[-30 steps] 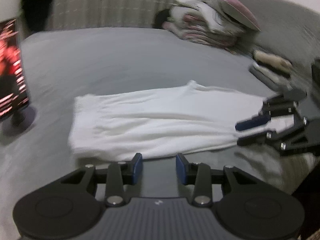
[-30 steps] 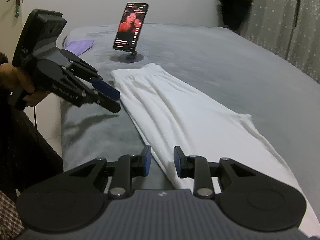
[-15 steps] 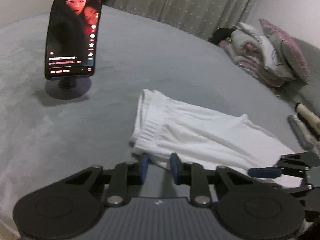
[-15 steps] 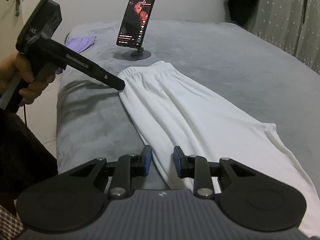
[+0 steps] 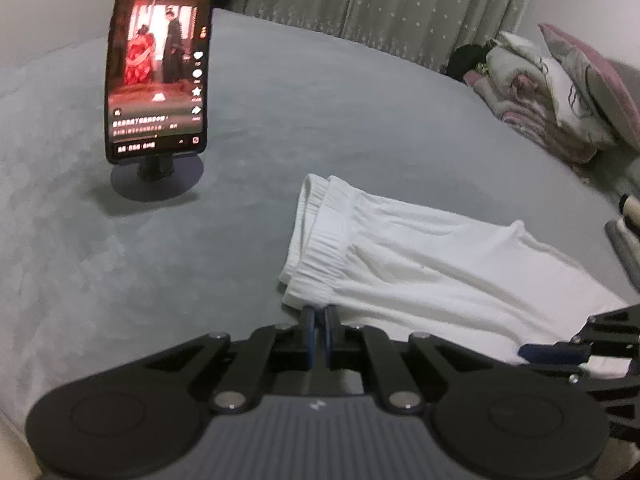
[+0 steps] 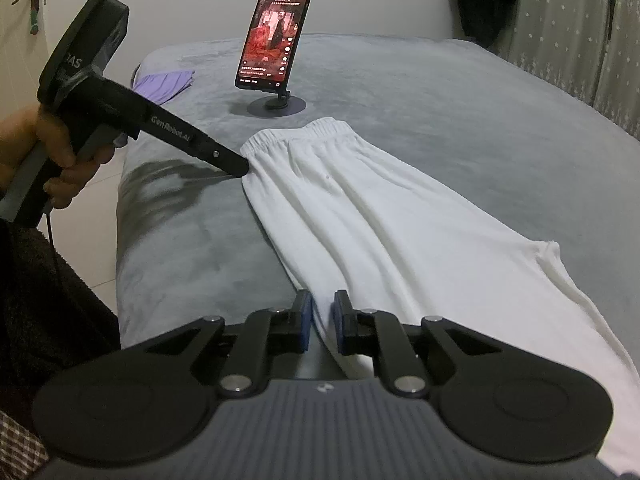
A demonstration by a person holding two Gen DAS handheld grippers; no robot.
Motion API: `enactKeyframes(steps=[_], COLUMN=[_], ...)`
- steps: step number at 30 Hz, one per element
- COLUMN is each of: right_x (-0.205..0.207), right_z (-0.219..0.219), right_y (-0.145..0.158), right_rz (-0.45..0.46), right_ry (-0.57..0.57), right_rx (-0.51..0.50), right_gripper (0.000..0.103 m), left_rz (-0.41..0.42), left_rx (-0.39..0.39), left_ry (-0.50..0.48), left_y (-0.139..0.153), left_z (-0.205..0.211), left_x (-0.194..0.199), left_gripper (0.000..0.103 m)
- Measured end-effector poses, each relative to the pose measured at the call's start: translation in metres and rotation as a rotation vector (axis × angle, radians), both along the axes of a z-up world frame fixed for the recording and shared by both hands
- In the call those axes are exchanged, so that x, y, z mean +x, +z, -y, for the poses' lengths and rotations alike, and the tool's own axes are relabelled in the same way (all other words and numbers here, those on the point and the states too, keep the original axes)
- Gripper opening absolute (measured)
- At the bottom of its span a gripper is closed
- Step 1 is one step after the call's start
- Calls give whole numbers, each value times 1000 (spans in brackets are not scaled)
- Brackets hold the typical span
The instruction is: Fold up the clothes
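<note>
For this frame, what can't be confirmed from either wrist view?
- Hem end of the white trousers: cut off at the right wrist view's lower edge.
- Whether the left gripper pinches waistband fabric: its own fingers cover the contact.
- Text on the phone: too small and blurred in both views.

trousers (image 6: 380, 216) on bed (image 6: 440, 92), phone (image 6: 276, 36) behind waistband

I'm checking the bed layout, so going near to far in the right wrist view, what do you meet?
Right tongs → white trousers → phone on its stand → grey starred curtain.
</note>
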State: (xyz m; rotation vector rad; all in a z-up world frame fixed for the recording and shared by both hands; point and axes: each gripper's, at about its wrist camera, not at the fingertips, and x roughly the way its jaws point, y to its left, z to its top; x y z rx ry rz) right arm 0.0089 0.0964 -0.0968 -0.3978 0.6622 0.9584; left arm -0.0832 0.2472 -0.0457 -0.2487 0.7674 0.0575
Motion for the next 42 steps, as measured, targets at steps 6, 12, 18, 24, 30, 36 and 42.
enactKeyframes(steps=[6,12,18,24,30,36,42], right_x=[0,-1,-5,-13,-7,-2,-7], right_z=[-1,0,6,25,62,100,131], right_y=[1,2,6,17,25,17,4], right_rz=[-12,-43,-95,-50,-24,-8,-24], right_ry=[1,4,11,-37,-182,-316,-391], right_rx=[0,1,0,-6,34,14,-29], right_gripper=[13,14,22,39,42,42,42], left_rz=[-7,-20,-35,4,68,127,60], left_rx=[65,105,119,155,160,181,214], left_ry=[-9,-10,-11,2,-18,-172,-343], left_y=[0,2,6,17,29,30,12], left_z=[6,10,12,21,34,69,104], left_x=[1,1,-1,-9,-11,-4,7], left_gripper=[4,5,13,42,44,44,45])
